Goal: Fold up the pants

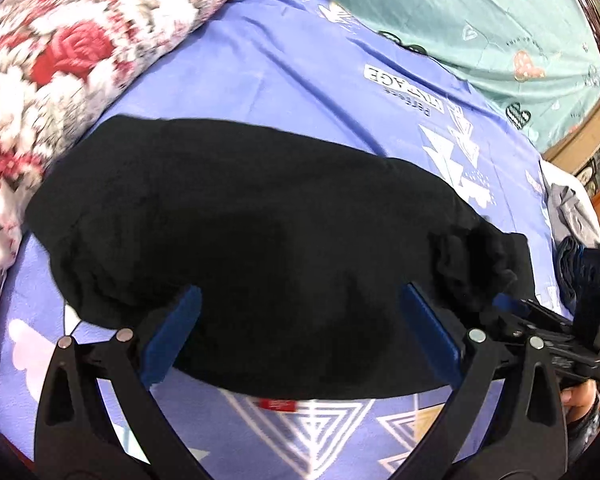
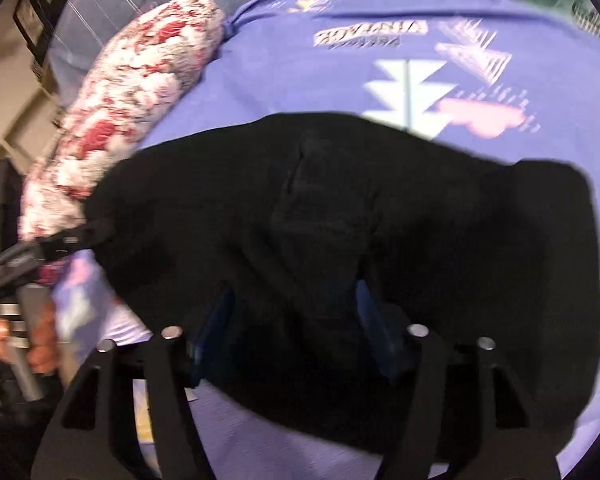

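Observation:
The black pants (image 1: 260, 216) lie in a folded bundle across the blue patterned sheet (image 1: 284, 64). My left gripper (image 1: 300, 308) hovers over their near edge, jaws wide apart, and its blue fingers (image 1: 176, 328) press on nothing. In the same view my right gripper (image 1: 508, 308) reaches the bundle's right end, with a hand (image 1: 580, 396) behind it. In the blurred right wrist view the pants (image 2: 420, 220) fill the middle. My right gripper (image 2: 296, 320) stands open with black cloth lying between its fingers (image 2: 216, 332). My left gripper (image 2: 96, 230) touches the pants' left edge.
A red and white floral quilt (image 1: 52, 72) lies rolled along the left side of the sheet. A teal patterned sheet (image 1: 480, 16) covers the far right. A pile of grey and dark clothes (image 1: 576, 216) sits at the right edge, beside wooden furniture (image 1: 580, 136).

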{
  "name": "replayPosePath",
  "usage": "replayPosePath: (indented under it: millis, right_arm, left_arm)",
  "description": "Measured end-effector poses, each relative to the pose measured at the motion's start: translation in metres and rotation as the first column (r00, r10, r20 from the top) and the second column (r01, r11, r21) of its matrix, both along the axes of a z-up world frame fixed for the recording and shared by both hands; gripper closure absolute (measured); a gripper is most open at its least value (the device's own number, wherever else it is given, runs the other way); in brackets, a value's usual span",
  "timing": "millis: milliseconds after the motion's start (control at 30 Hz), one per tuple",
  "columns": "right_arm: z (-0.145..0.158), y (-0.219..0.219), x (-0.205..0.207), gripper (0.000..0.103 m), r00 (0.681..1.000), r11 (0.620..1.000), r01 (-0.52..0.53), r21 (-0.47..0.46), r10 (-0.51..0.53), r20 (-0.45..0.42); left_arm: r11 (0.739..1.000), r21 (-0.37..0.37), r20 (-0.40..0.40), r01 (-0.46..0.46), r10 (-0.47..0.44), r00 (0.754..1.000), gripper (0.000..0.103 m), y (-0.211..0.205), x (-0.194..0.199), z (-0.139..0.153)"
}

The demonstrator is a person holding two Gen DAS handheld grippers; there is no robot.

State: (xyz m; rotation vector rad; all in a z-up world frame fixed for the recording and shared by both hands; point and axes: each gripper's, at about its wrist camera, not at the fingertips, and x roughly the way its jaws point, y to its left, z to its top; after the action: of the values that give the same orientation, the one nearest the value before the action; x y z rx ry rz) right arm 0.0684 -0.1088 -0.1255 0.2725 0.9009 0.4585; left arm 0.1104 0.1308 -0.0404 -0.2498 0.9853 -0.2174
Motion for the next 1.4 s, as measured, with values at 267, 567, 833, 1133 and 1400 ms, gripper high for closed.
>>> replayPosePath:
  millis: [267,567,833,1133,1400]
  right_arm:
    - [0.036,-0.092,-0.005,0.072,0.986,0.984,0.143,0.109,-0.152,0.074]
    - [-0.011,-0.143,0.028,0.079,0.947,0.945,0.321,-0.065,-0.321,-0.002]
    - [-0.002,-0.155,0.003,0.084,0.954,0.954,0.298,-0.04,-0.298,0.003]
    - [-0.005,-0.154,-0.081,0.05,0.969,0.962,0.246,-0.12,-0.246,0.008]
    - [-0.008,-0.12,-0.102,0.05,0.993,0.963,0.118,-0.241,-0.108,0.054]
  left_arm:
    - [0.996,0.048,0.028,0.07,-0.071,0.997,0.002,-0.042,0.01,0.017]
    - [0.983,0.055,-0.008,0.174,-0.174,0.985,0.002,-0.102,0.024,0.016]
    - [0.962,0.072,-0.016,0.264,-0.264,0.965,0.002,-0.14,0.024,0.015]
    - [0.964,0.071,-0.123,0.255,-0.245,0.962,0.002,-0.15,0.036,-0.025]
    - [0.969,0.064,-0.133,0.239,-0.229,0.964,0.002,-0.147,0.036,-0.029]
